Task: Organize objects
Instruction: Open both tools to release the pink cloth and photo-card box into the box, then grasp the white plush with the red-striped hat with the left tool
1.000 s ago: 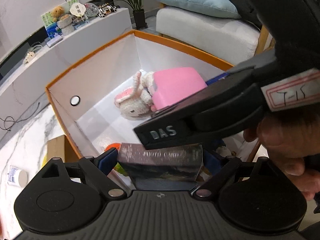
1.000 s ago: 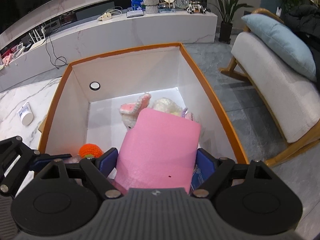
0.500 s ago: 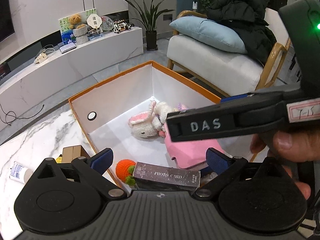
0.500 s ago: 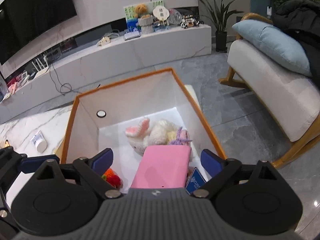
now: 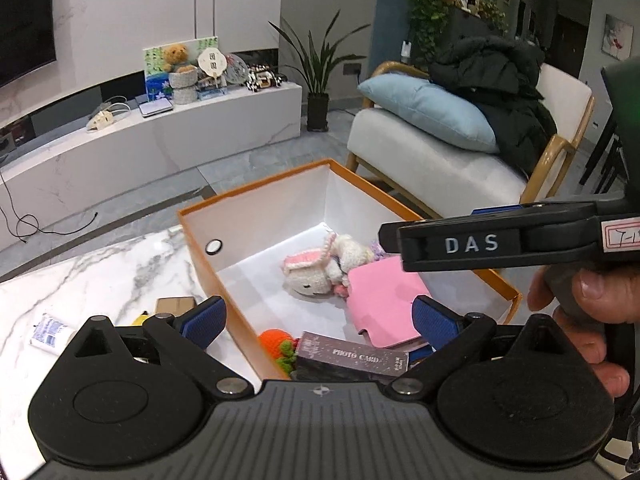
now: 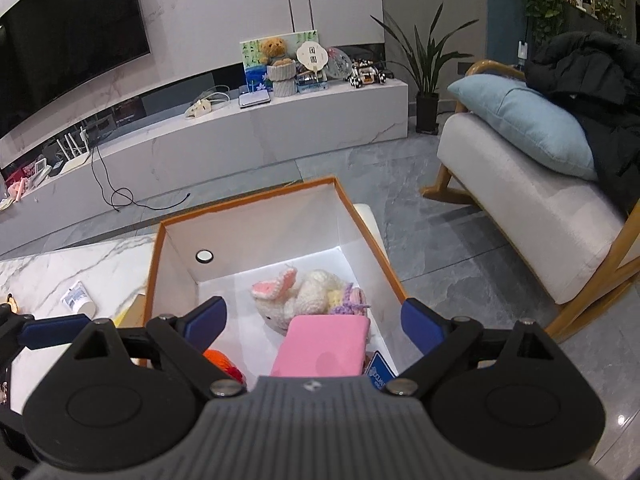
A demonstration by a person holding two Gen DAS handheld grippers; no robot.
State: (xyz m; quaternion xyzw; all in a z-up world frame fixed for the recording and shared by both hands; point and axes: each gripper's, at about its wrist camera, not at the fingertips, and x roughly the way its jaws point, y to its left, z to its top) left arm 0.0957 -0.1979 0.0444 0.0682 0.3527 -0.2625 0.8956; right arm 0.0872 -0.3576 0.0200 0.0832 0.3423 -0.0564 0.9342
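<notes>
An orange box (image 5: 256, 196) with white inside walls stands on the marble table (image 5: 100, 272). In it lie a white knitted bunny (image 5: 316, 276), a pink case (image 5: 384, 300), an orange knitted carrot (image 5: 276, 340) and a dark photo card box (image 5: 352, 358). My left gripper (image 5: 320, 318) hangs open above the box's near end, holding nothing. My right gripper (image 6: 314, 318) is open too, above the pink case (image 6: 324, 344) and apart from it. From the left wrist view, the right gripper's finger (image 5: 480, 244) crosses over the box's right side, held by a hand (image 5: 588, 312).
A white tube (image 5: 50, 330), a small cardboard box (image 5: 176, 304) and a yellow item (image 5: 140, 318) lie on the marble left of the box. An armchair (image 6: 532, 208) with a blue cushion and black coat stands to the right. A low white console (image 6: 240, 132) runs along the back.
Both grippers let go and rose back out of the box. The pink case dropped flat beside the bunny, and the photo card box now lies at the box's near end.
</notes>
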